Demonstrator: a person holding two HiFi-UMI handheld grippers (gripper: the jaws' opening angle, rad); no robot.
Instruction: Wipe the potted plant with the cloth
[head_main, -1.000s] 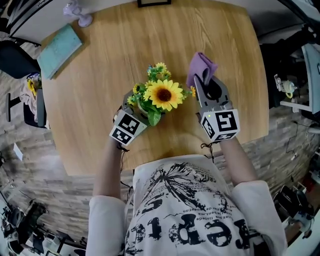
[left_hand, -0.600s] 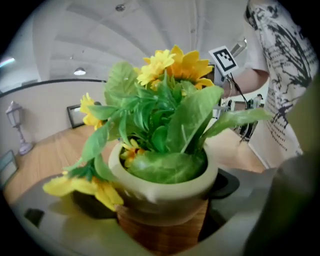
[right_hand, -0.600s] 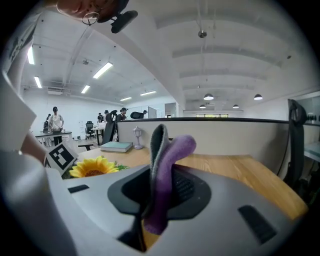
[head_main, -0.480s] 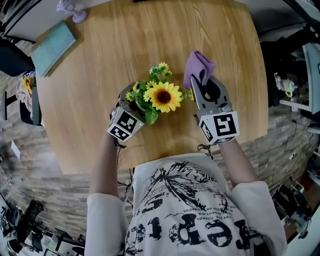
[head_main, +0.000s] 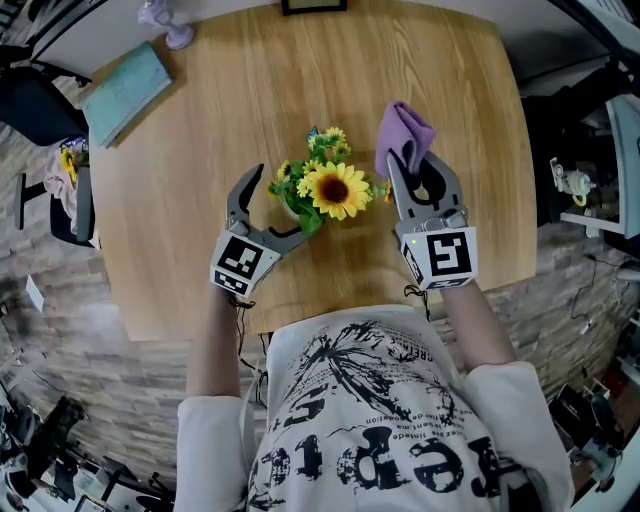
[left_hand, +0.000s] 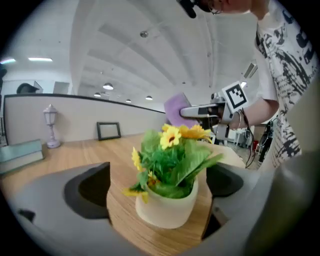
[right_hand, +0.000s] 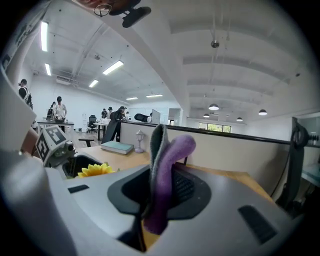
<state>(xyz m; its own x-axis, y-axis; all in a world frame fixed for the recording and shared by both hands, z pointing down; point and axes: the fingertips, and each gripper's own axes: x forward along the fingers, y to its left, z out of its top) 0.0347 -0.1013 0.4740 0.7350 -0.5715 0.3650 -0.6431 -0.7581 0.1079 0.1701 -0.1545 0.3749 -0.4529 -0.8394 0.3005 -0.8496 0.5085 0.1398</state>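
Potted plant (head_main: 322, 190) stands upright mid-surface (head_main: 200, 150), stems vertical. Left claw (head_main: 280, 203) jaws are opening around the pot, pads clear. Right claw (head_main: 413, 160) is clenched on the purple cloth (head_main: 402, 135), whose fold sticks up past the tips, beside the blooms.

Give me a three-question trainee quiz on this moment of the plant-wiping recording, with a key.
1. True or false: the right gripper is clamped on the purple cloth.
2. How do the potted plant and the left gripper stand? A) pot between the jaws, pads off it; B) pot lifted in the air; C) pot tipped over beside the jaws.
3. What lies at the wooden table's far left corner, beside the small lamp ornament?
Key: 1 true. 2 A; the jaws are opening with the pot between them. 3 the teal book.
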